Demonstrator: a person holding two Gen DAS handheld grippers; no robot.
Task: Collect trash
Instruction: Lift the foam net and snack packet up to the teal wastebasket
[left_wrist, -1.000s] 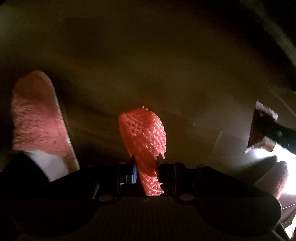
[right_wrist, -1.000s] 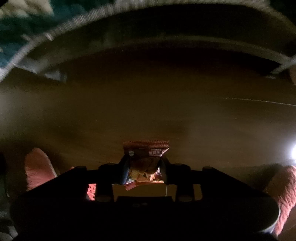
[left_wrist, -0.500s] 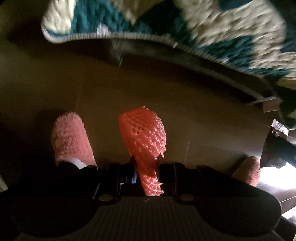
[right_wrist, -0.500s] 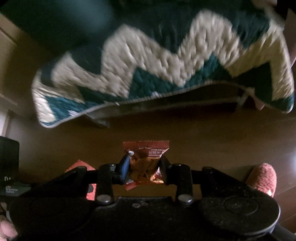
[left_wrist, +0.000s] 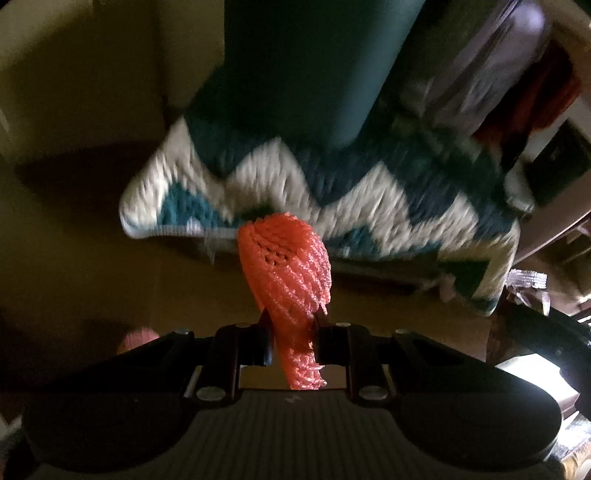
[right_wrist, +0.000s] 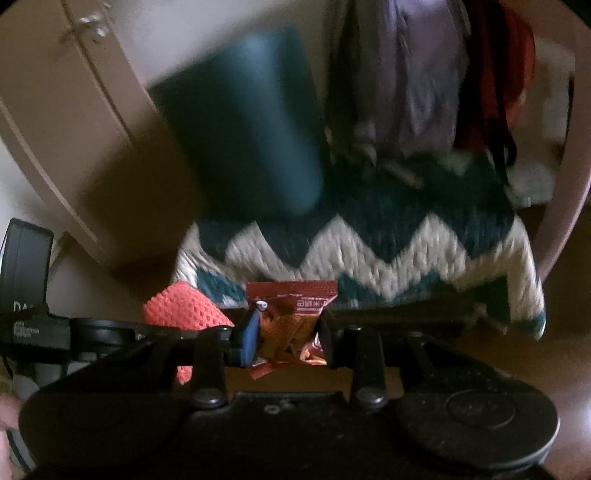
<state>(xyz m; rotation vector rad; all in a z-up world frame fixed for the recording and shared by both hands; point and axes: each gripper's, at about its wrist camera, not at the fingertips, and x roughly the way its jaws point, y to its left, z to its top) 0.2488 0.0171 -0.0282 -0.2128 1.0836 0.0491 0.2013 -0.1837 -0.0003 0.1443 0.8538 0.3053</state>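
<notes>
My left gripper (left_wrist: 291, 332) is shut on an orange foam fruit net (left_wrist: 286, 273), which sticks up from between the fingers. My right gripper (right_wrist: 288, 332) is shut on a crumpled red-brown snack wrapper (right_wrist: 291, 314). In the right wrist view the orange foam net (right_wrist: 181, 306) and the left gripper's dark body (right_wrist: 33, 325) show at the left. Both grippers are held up off the brown floor, facing a chair.
A teal and white zigzag knit cushion (left_wrist: 332, 184) (right_wrist: 388, 240) lies on the chair seat ahead, with a dark teal chair back (right_wrist: 243, 140) above it. Clothes (right_wrist: 480, 74) hang at the upper right. A pale cabinet door (right_wrist: 66, 110) stands at the left.
Both views have tilted up from the dark floor to the cushioned chair. The pink slippers have dropped out of sight. Both grippers keep their hold.
</notes>
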